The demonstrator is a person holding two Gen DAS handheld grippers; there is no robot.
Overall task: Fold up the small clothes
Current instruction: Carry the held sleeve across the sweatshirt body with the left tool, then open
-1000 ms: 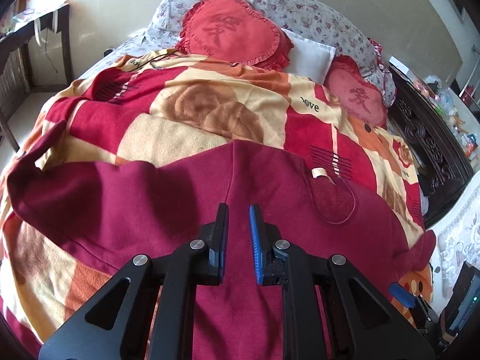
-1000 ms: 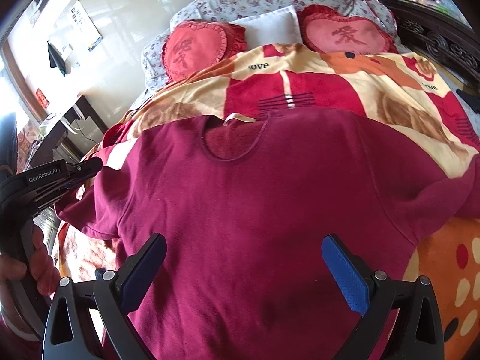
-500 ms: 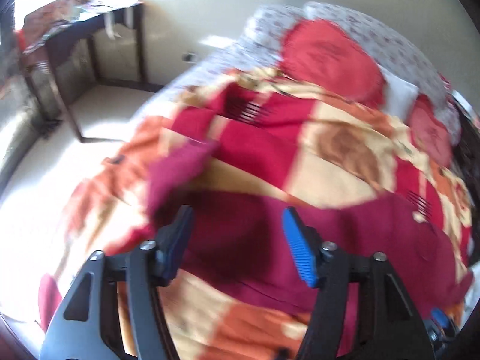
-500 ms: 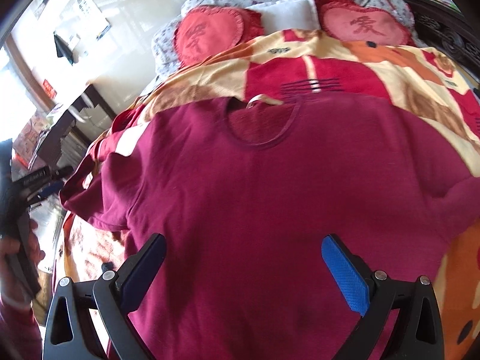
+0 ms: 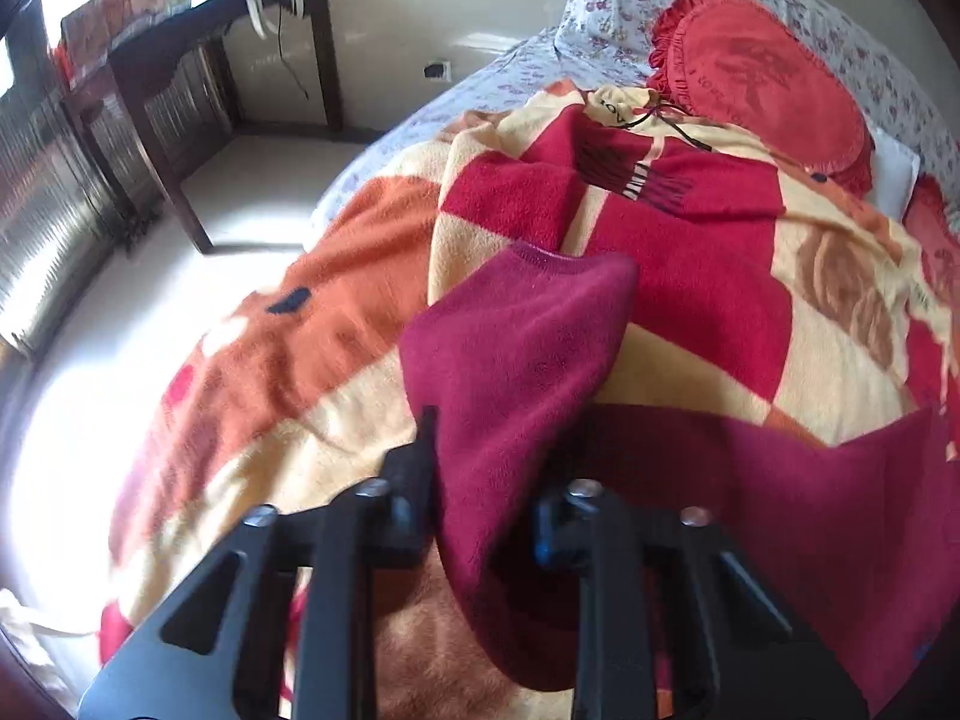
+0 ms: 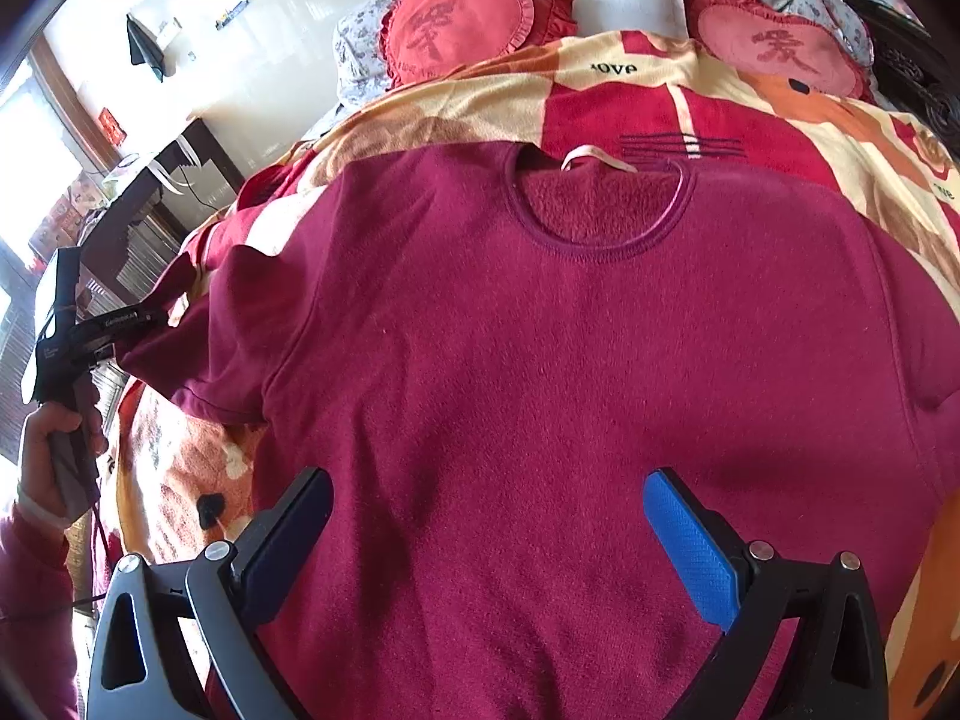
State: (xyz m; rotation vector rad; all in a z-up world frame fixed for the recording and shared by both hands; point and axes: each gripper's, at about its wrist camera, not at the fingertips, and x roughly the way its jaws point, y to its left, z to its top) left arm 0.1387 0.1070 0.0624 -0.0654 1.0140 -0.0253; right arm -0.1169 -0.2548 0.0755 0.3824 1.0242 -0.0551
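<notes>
Item: maroon sweatshirt [image 6: 540, 372], flat on patterned blanket [image 6: 750, 102], neckline toward heart cushions [image 6: 462, 30] | left gripper [image 5: 486, 462]: jaws closing, pinching sleeve [image 5: 516, 348] | right gripper [image 6: 486, 534]: fingers spread above hem, touching nothing

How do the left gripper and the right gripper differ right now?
The left gripper is closing with the sweater sleeve between its jaws; the right gripper stands wide open, holding nothing. The left is at the sweater's sleeve end, the right over its body. Both are black, two-fingered and pointed at the sweater.
</notes>
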